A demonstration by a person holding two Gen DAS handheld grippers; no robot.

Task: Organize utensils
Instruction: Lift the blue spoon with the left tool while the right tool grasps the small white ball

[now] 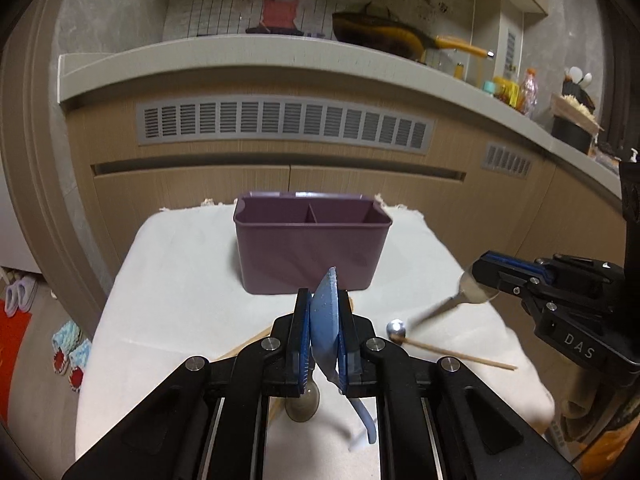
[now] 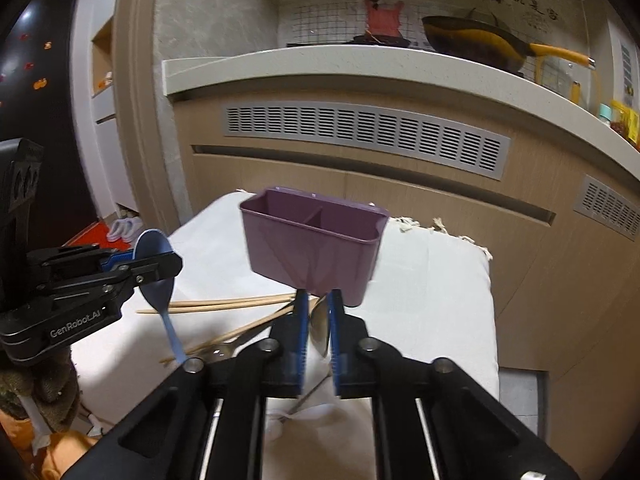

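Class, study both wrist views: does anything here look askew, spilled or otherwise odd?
Nothing is spilled or damaged. The loose wooden chopsticks lie scattered and crossed on the white cloth, while the purple two-compartment plastic holder looks empty. Each claw grips its spoon by the bowl, not the handle.

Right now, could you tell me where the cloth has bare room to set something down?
Bare white cloth lies left of the purple caddy, and more to its right. In front of the caddy it is crowded: wooden chopsticks and a metal spoon.
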